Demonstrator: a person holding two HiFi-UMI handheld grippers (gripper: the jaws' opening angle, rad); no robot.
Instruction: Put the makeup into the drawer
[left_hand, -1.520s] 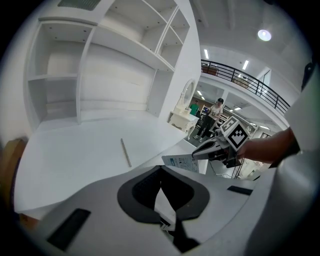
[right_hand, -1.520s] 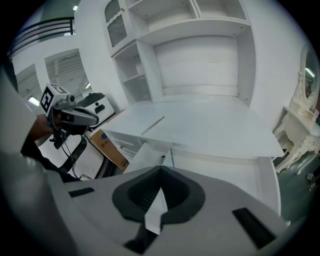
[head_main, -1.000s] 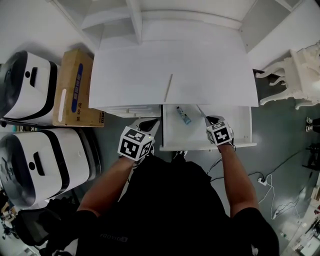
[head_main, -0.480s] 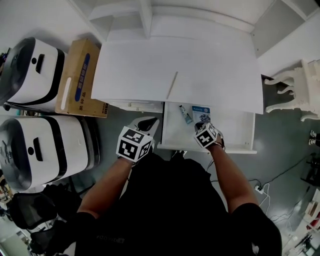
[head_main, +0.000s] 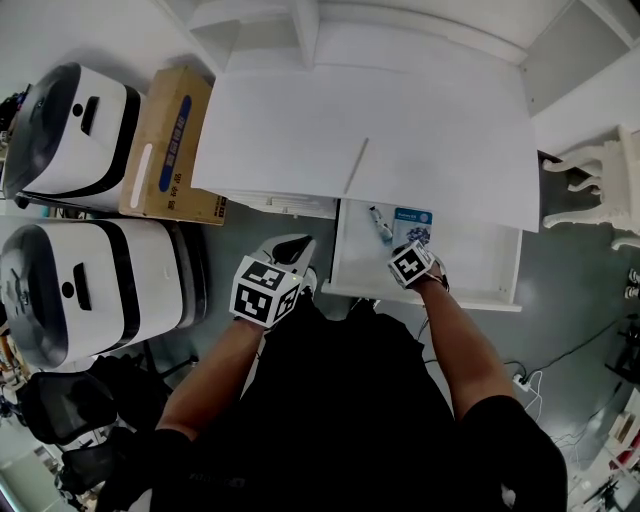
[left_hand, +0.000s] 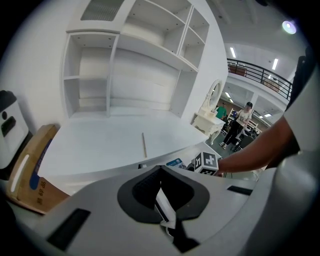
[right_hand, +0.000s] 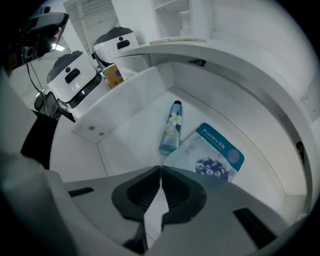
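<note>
R gripper (right_hand: 160, 167) fingers shut, pinching near corner of flat, glossy blue-white sachet (right_hand: 215, 152) on white drawer (right_hand: 127, 137) floor, just right of slim tube (right_hand: 171, 127). L gripper (left_hand: 161, 168) fingers together, empty, left of drawer.

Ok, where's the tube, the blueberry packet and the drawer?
tube (right_hand: 171, 129), right gripper view, middle of its body
blueberry packet (right_hand: 206, 155), right gripper view, middle of its printed front
drawer (head_main: 480, 255), head view, bare floor at its right

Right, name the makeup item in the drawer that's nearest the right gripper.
The flat blueberry sachet: its corner reaches the tips of the shut right gripper. The flower-print tube lies loose beside it, toward the left wall of the drawer.
</note>
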